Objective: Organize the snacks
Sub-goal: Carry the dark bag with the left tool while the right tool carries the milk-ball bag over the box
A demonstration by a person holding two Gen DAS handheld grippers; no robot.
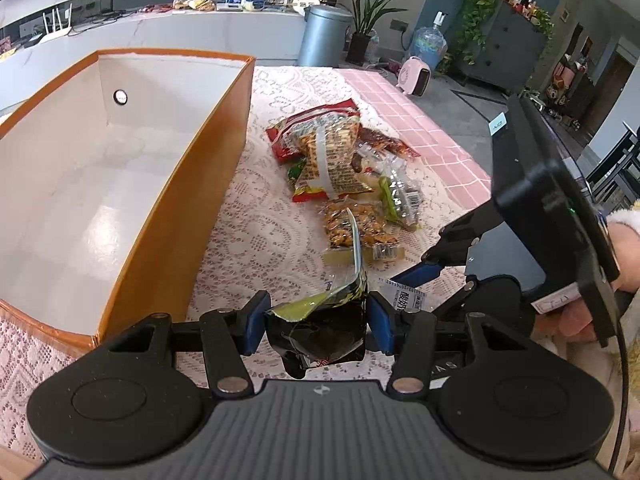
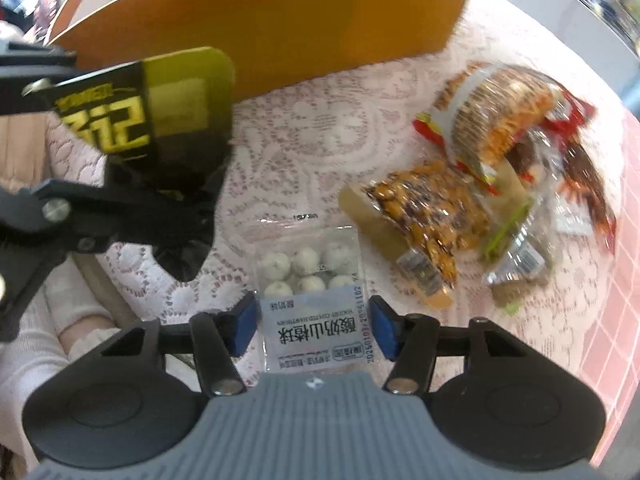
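Observation:
My left gripper (image 1: 316,320) is shut on a black and yellow snack packet (image 1: 324,328), held above the lace cloth beside the orange box (image 1: 192,216). The packet also shows in the right wrist view (image 2: 160,120). My right gripper (image 2: 312,324) is open, its blue pads either side of a clear packet of white yoghurt balls (image 2: 308,280) lying on the cloth. A pile of snack packets (image 1: 340,168) lies to the right of the box; it also shows in the right wrist view (image 2: 480,184).
The orange box has a white, empty inside (image 1: 80,184). The table carries a lace cloth (image 1: 264,240) over a pink checked cover (image 1: 420,128). A grey bin (image 1: 324,36) and plants stand beyond the table.

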